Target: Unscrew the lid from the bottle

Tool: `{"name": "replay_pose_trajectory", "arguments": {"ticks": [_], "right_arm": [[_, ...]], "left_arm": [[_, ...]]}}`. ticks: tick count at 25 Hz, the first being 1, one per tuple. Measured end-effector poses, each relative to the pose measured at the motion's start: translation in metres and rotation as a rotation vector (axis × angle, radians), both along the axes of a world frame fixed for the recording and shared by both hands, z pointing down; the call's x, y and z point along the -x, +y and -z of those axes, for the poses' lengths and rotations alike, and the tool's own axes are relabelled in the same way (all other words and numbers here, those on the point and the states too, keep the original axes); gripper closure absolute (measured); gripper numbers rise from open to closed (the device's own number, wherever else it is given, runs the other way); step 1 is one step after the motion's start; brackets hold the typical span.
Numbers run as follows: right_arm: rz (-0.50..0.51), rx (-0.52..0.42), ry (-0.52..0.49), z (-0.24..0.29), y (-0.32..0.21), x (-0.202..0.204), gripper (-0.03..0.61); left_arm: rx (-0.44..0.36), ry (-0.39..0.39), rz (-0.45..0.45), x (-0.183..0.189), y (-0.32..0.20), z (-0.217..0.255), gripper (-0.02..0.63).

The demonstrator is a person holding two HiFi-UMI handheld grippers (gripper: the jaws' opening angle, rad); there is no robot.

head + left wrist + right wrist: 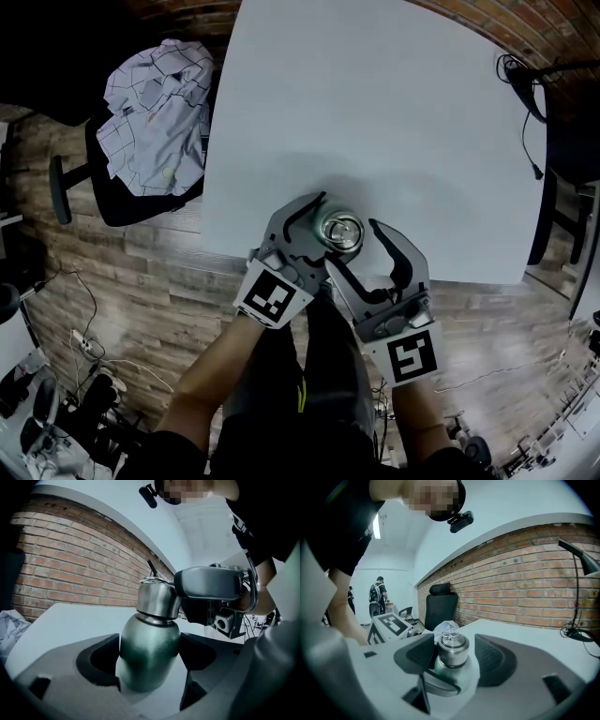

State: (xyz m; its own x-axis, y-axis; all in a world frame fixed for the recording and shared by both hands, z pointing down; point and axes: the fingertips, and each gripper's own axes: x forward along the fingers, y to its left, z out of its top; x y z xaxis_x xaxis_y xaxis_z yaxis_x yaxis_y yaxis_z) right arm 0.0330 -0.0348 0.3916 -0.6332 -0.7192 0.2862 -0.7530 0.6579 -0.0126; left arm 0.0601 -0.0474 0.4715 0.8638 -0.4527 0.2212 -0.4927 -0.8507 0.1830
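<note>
**Item 1, 10 o'clock, off the surface.** A dark office chair (120, 201) stood there with a checked shirt (156, 120) heaped on it. It played no part in the work.

**Item 2, the surface (375, 112).** It was white and bare, apart from the bottle at its 6 o'clock edge.

**Item 3, left gripper (149, 666).** It came in from 7 o'clock. Its jaws were spread at their widest, one either side of the bottle's green body. The pads sat just beside the metal and, so far as I could see, were not squeezing it.

**Item 4, bottle (150, 641).** It stood upright on the surface between the two grippers. The steel lid (451, 648) was still seated on the neck, with its small wire loop on top.

**Item 5, right gripper (454, 662).** It came in from 5 o'clock. Its jaws were apart and flanked the lid. The pad toward 9 o'clock was close against the lid, and there was a plain gap at the other.

**Item 6, 2 o'clock.** A black cable (525, 103) trailed over the corner, well clear of the bottle.

**Step, as I judged it.** The grips were being set and nothing was clamped, so the unscrewing proper was still to be done.

**Next move, as I judged it.**
- The left jaws needed to close firmly on the body to stop the bottle spinning.
- The right jaws needed to close squarely on the lid and then turn it anticlockwise.
- The smooth round metal looked likely to slip under a light pinch.
</note>
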Motion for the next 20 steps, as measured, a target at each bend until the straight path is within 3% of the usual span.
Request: {"name": "replay_pose_trajectory", "arguments": {"ticks": [20], "right_arm": [[-0.041, -0.001, 0.013, -0.015, -0.006, 0.014, 0.295]], "left_arm": [[-0.03, -0.013, -0.018, -0.001, 0.002, 0.0, 0.244]]}}
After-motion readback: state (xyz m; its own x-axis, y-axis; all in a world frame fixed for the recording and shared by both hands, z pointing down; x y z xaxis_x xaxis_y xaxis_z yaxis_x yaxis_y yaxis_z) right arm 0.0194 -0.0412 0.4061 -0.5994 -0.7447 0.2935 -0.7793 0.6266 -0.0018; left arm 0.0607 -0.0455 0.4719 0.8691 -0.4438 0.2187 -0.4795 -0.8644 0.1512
